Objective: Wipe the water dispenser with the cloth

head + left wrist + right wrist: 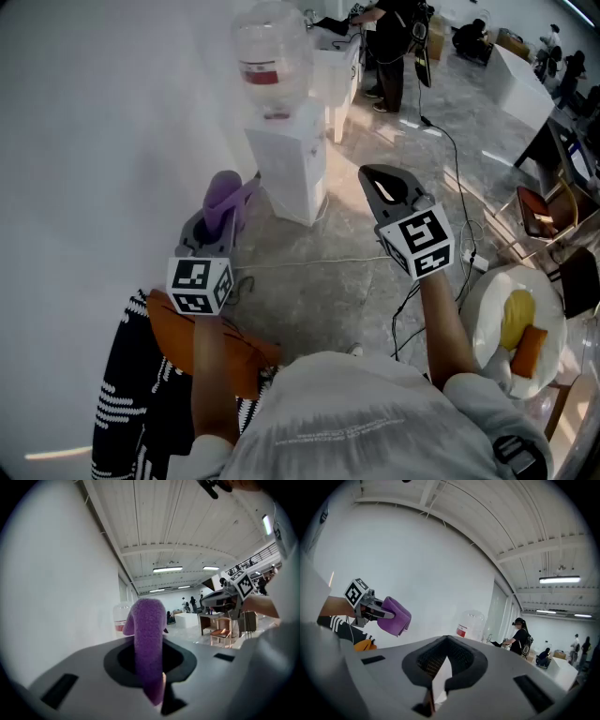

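The white water dispenser (287, 161) stands against the wall ahead, with a clear bottle (270, 58) on top. My left gripper (223, 214) is shut on a purple cloth (225, 195), held up short of the dispenser and to its left. In the left gripper view the cloth (148, 639) sticks up from between the jaws, with the bottle (123, 617) small behind it. My right gripper (384, 183) hovers to the dispenser's right, shut with nothing in it. The right gripper view shows the closed jaws (446, 645), the cloth (394, 616) and the bottle (471, 625).
A white wall (103, 141) runs along the left. Cables (309, 262) trail over the grey floor. A round white table (487, 309) with yellow and orange items is at the right, a chair (539, 211) beyond it. People (394, 47) stand far back by white counters.
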The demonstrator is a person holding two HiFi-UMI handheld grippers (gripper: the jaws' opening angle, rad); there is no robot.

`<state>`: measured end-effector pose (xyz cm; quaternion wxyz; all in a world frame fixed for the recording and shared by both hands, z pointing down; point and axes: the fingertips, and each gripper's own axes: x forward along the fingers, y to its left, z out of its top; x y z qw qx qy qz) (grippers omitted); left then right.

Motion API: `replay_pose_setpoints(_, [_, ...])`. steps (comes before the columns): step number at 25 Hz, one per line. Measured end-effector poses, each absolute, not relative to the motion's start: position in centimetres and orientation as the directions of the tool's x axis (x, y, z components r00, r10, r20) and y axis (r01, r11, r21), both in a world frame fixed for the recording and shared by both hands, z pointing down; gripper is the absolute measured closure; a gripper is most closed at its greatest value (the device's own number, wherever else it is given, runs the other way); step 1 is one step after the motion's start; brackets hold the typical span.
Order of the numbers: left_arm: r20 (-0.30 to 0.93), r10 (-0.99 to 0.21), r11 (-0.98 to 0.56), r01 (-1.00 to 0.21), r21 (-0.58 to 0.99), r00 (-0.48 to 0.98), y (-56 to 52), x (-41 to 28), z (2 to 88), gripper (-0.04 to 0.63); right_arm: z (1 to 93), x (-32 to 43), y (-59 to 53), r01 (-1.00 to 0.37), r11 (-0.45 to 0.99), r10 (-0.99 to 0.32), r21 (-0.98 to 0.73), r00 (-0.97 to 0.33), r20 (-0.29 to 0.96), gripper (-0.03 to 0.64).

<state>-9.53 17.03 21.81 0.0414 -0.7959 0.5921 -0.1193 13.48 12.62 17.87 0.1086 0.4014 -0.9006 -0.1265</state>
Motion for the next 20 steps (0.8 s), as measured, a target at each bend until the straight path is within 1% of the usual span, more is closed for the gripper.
replay_pose_setpoints(8, [0.149, -0.953, -0.291, -0.936, -0.199, 0.264, 16.1, -9.1, 22.4, 0.541, 19.0, 13.8, 11.8, -0.690, 0.653, -0.746, 0.312, -0.657, 0.110, 0.601])
replay_pose_setpoints(13, [0.161, -0.953, -0.284, -0.939, -0.192, 0.256, 16.3, -8.6, 22.8, 0.541, 18.4, 15.0, 12.1, -0.715, 0.640, -0.755, 0.281, -0.653, 0.059, 0.601])
replay_pose_setpoints(20, [0.162, -0.960, -0.260, -0.947, -0.189, 0.231, 16.2, -8.0, 23.0, 0.541, 19.5, 15.8, 11.9, -0.700, 0.665, -0.737, 0.260, -0.670, 0.082, 0.602])
